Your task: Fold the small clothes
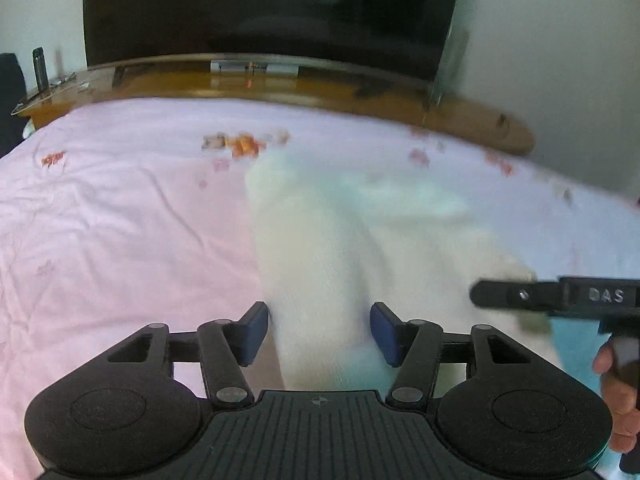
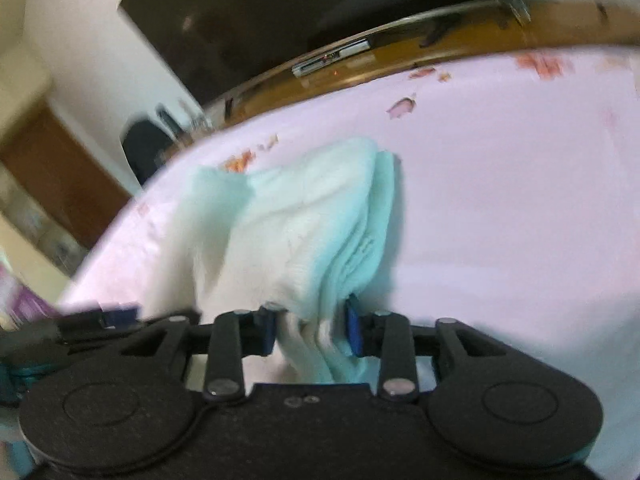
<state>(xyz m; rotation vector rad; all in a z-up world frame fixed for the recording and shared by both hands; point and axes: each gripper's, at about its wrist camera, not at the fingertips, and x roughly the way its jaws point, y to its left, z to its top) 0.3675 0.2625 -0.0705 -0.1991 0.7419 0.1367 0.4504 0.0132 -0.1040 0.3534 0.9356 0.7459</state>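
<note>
The small white and pale mint fleecy garment (image 2: 304, 224) is bunched in several layers on the pink flower-printed bed sheet (image 1: 120, 220), short of the brown wooden board beyond the bed. The right claw (image 2: 314, 330) has a thick wad between its blue pads, though blur hides whether they still pinch. The left claw (image 1: 319, 332) stands apart around the cloth. The folding looks part-done; the final flattening seems left.

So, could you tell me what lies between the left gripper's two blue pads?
In the left wrist view, the white garment runs between the left gripper pads, over the pink bedsheet.
</note>
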